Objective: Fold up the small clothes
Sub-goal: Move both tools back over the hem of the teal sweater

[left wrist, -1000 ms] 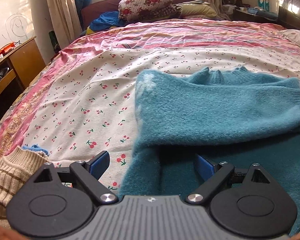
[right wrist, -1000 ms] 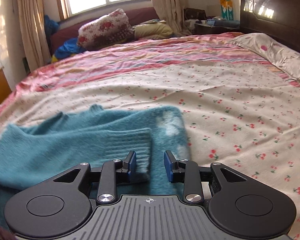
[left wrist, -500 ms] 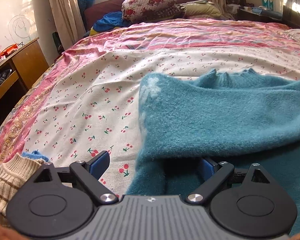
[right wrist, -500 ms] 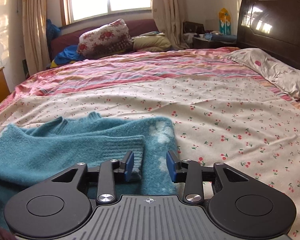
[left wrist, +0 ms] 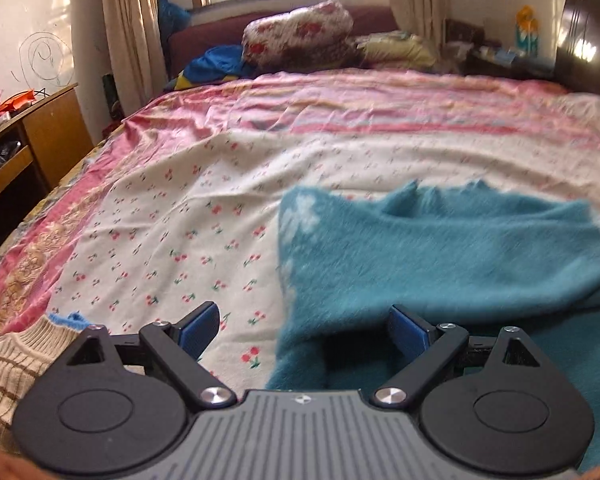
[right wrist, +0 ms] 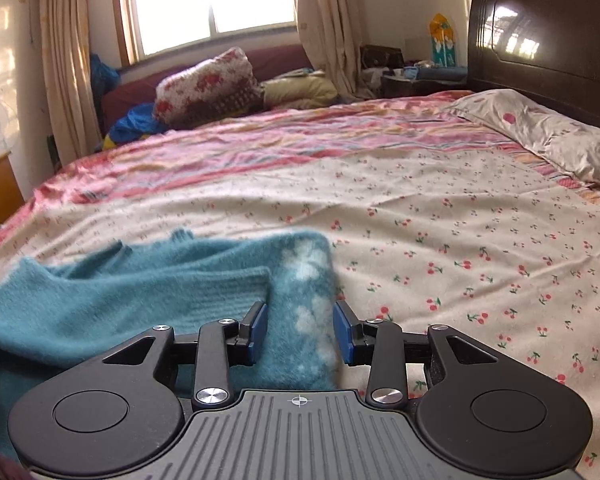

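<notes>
A teal fuzzy sweater (left wrist: 440,256) with white flower marks lies partly folded on the cherry-print bedsheet (left wrist: 172,224). My left gripper (left wrist: 304,330) is open wide, its jaws straddling the sweater's near left edge. In the right wrist view the sweater (right wrist: 148,296) fills the lower left, a ribbed cuff folded across it. My right gripper (right wrist: 302,334) is open, with the sweater's right edge between its blue pads (right wrist: 258,330); the pads do not press the cloth.
A beige striped knit garment (left wrist: 8,364) lies at the left gripper's near left. A wooden desk (left wrist: 28,136) stands left of the bed. Pillows and bedding (right wrist: 208,88) pile at the far side. A dark headboard (right wrist: 540,40) and pillow (right wrist: 540,128) are at right.
Both grippers have risen and tilted up, showing more of the room. The right gripper's jaws have opened wider around the sweater's edge. The sweater lies much as before.
</notes>
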The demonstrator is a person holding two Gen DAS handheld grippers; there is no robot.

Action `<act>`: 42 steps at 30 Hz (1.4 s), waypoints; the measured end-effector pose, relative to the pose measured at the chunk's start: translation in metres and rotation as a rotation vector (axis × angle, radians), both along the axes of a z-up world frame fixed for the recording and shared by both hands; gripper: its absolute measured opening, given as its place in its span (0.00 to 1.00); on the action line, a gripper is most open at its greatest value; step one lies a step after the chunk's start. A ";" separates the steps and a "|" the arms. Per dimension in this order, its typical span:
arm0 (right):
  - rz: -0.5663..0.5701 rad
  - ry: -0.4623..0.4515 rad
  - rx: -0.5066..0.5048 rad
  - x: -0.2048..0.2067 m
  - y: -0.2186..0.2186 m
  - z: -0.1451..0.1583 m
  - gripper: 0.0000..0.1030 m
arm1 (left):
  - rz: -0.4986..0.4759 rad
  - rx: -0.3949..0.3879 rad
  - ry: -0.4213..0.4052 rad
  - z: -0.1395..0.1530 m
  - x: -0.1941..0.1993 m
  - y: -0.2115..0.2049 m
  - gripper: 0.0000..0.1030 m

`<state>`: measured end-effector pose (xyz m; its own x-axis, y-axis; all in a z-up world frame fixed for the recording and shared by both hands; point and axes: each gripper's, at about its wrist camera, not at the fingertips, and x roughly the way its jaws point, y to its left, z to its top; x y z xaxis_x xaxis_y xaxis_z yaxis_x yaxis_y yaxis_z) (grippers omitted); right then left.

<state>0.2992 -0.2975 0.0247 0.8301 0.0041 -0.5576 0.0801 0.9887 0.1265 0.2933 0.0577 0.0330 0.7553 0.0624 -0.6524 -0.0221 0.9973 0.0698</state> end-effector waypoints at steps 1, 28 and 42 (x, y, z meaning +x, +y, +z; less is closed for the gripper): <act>0.003 -0.004 -0.002 0.000 0.000 0.001 0.35 | 0.001 -0.011 -0.014 0.003 -0.001 0.001 0.94; 0.111 0.002 -0.034 -0.024 0.022 0.023 0.36 | 0.050 -0.002 0.012 0.012 -0.032 0.020 0.94; 0.181 -0.018 -0.111 -0.134 0.029 0.061 0.40 | -0.021 -0.014 -0.012 0.041 -0.148 0.030 0.94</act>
